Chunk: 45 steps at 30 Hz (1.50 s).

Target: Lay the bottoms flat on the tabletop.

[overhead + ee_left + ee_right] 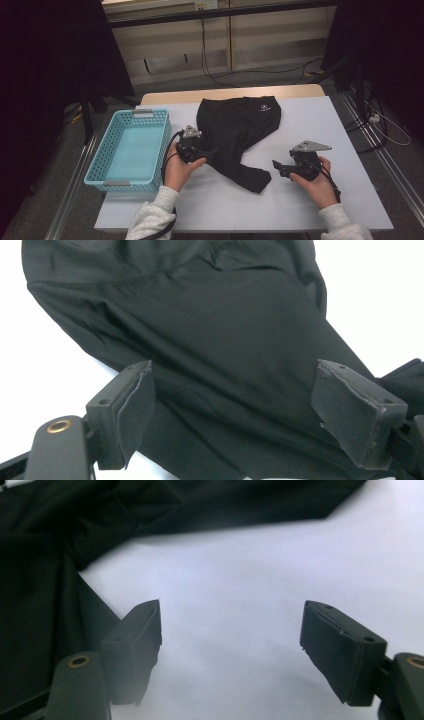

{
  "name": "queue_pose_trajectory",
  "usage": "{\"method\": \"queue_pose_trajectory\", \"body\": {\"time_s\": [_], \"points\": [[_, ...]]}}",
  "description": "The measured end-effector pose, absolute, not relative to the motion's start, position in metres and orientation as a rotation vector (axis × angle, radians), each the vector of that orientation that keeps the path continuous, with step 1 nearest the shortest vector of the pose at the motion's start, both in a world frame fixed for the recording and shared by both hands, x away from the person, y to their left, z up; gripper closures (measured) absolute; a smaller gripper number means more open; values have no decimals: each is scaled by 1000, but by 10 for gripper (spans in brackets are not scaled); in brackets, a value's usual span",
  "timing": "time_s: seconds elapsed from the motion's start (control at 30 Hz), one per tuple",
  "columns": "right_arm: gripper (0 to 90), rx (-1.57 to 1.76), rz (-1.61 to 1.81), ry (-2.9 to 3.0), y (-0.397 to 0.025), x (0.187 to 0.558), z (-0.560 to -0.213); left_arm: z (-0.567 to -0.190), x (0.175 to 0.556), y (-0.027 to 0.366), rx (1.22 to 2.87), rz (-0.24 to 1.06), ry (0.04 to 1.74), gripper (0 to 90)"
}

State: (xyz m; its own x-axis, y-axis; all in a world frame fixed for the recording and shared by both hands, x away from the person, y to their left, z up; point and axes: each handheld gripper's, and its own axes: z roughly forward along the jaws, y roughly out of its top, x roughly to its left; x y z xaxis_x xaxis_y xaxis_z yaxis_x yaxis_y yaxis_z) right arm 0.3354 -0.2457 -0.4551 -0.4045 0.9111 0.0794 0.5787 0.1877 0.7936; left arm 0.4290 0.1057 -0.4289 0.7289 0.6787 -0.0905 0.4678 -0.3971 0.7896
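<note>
A black garment (pixel 239 130) with a small white logo lies crumpled on the white table (pixel 310 200), one part trailing toward the front. My left gripper (pixel 210 152) is at the garment's left edge, open, its jaws spread over the black cloth (pixel 225 340) without closing on it. My right gripper (pixel 276 166) rests on the table just right of the trailing part, open, with bare white surface between its jaws and the cloth (pixel 45 580) off to the left.
A light blue plastic basket (pixel 131 149) stands at the table's left edge, with nothing in it. Cables run over the floor behind the table and at the right. A bare stretch of tabletop (pixel 320 125) lies right of the garment.
</note>
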Motion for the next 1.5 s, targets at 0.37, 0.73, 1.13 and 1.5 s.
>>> {"method": "queue_pose_trajectory", "body": {"time_s": [0.37,0.73,1.13,1.5], "points": [[228,1381,1084,2061,-243,333,-455,-428,419,99,2109,292,804,150],[227,1289,1100,2127,-225,330,-450,-428,417,101,2118,297,804,146],[273,1090,1160,2335,-168,325,-449,-428,415,108,2113,300,826,181],[591,1083,1081,2408,-165,329,-460,-427,413,112,2099,295,834,190]]}}
